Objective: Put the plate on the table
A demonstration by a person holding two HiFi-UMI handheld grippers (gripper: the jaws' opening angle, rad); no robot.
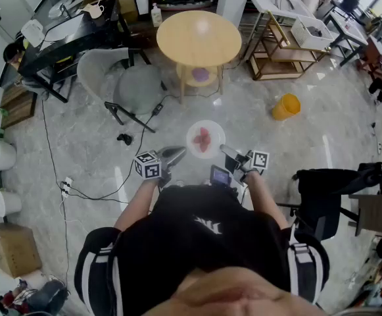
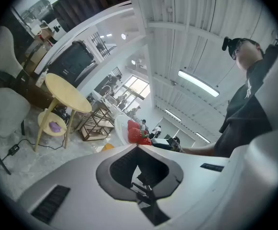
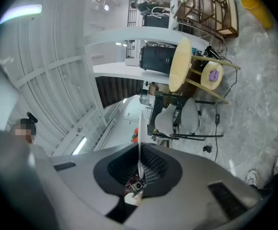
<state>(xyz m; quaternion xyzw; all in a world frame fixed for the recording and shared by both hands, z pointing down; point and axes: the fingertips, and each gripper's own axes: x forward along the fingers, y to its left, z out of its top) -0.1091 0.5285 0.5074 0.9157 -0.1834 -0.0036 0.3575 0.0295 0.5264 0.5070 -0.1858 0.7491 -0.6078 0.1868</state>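
Currently my right gripper (image 3: 139, 147) has its jaws pinched on the plate (image 3: 139, 126), whose thin white rim runs edge-on straight between the pads. In its own view, my left gripper (image 2: 138, 146) has its jaws drawn nearly together, with a pale sliver of rim between them and the strawberries (image 2: 135, 131) sitting just past the tips. I read that as a second pinch on the opposite edge.

From the head view, the left gripper meets the plate at about 8 o'clock and the right at about 4 o'clock. The plate hangs level between them, in the air above the floor (image 1: 256, 124) and close in front of me.

The table (image 1: 199, 38) stands at 12 o'clock from the plate and well apart from it, with a chair (image 1: 128, 84) at roughly 10 o'clock. Its round top looks bare.

By my judgement, the pickup is done and the carry is under way. The walk to the table, lowering the plate onto its top and letting go are all left.
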